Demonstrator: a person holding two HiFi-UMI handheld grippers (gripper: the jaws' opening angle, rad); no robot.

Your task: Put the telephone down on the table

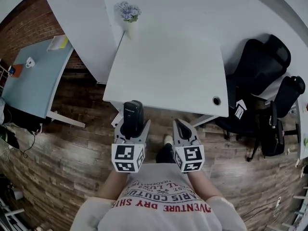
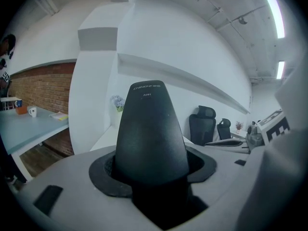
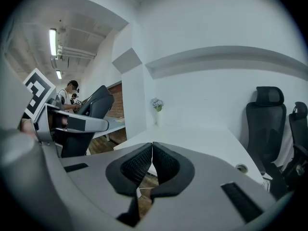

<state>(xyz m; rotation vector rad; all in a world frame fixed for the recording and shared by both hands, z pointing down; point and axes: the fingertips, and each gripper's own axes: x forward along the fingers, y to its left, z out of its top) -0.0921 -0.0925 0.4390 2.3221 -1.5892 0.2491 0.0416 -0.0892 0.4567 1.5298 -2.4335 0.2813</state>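
A black cordless telephone (image 1: pixel 132 115) stands upright between the jaws of my left gripper (image 1: pixel 133 124), which is shut on its lower half. In the left gripper view the telephone (image 2: pixel 150 134) fills the middle, with its top end pointing up and away. It hangs in the air just short of the near edge of the white table (image 1: pixel 168 69). My right gripper (image 1: pixel 183 128) is beside it on the right, shut with its ribbed pads (image 3: pixel 142 163) touching and nothing between them. The left gripper with the telephone (image 3: pixel 94 104) shows at the left of the right gripper view.
A small vase of flowers (image 1: pixel 128 14) stands at the table's far end, and a cable hole (image 1: pixel 216 100) lies near its right front corner. Black office chairs (image 1: pixel 262 76) crowd the right. A pale blue table (image 1: pixel 33 76) stands left. Wooden floor lies below the grippers.
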